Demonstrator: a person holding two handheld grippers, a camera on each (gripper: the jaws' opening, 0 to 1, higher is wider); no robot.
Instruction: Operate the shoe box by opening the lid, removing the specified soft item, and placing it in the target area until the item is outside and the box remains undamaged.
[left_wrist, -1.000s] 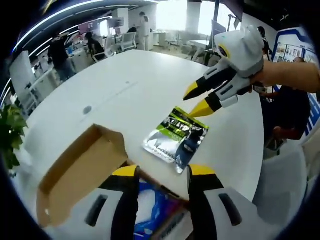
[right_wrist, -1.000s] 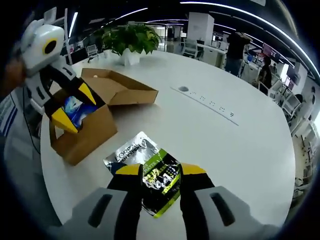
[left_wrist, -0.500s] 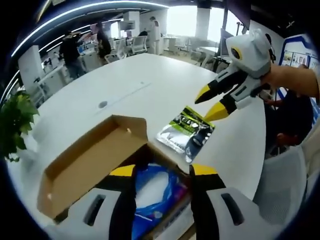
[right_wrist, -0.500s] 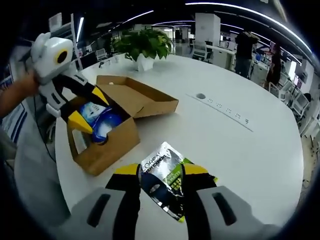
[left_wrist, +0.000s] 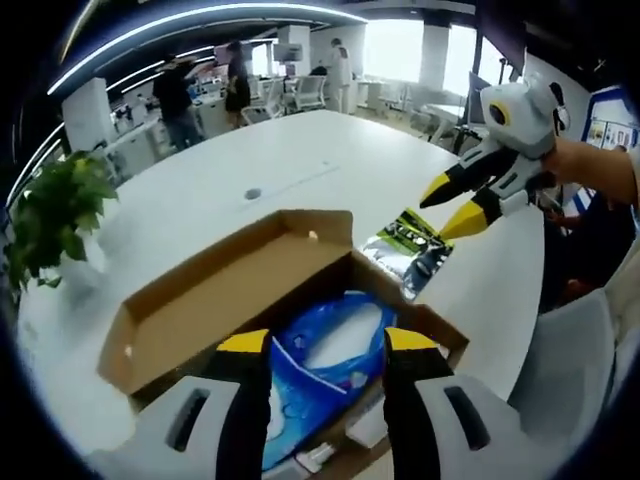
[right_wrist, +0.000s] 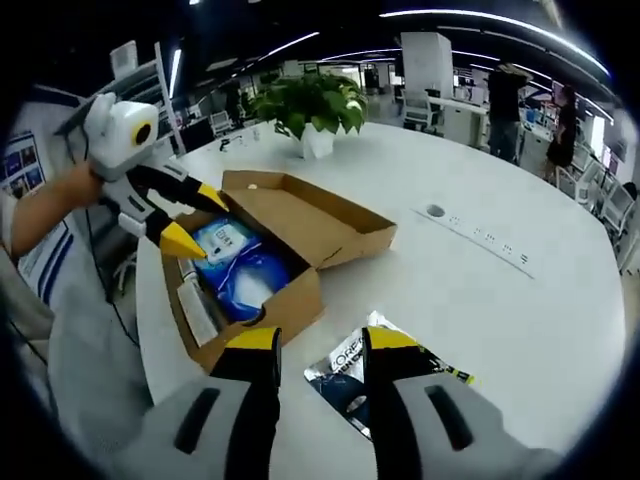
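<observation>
Box (right_wrist: 300, 305) sits open on the white table (right_wrist: 520, 330), lid (left_wrist: 215, 290) flipped back flat, and there's a blue soft pack (left_wrist: 320, 365) lying inside along with some smaller white bits I can't make out. Left gripper (left_wrist: 325, 345) hangs right over the box with its yellow-tipped jaws spread and nothing between them; the blue pack is straight ahead of the tips, just below. In the right gripper view the same gripper comes in from the left, tips over the near end of the box, not clearly touching anything.

Right gripper (right_wrist: 315, 340) is parted too, holding nothing. The silver and green pouch (right_wrist: 375, 385) lies flat on the table just past its tips, partly hidden by the jaws, outside the box and just beside its corner. From the left gripper view the pouch is ahead and to the right, with the right gripper hovering above it.

Plant (right_wrist: 315, 100) stands beyond the box, people further back.
</observation>
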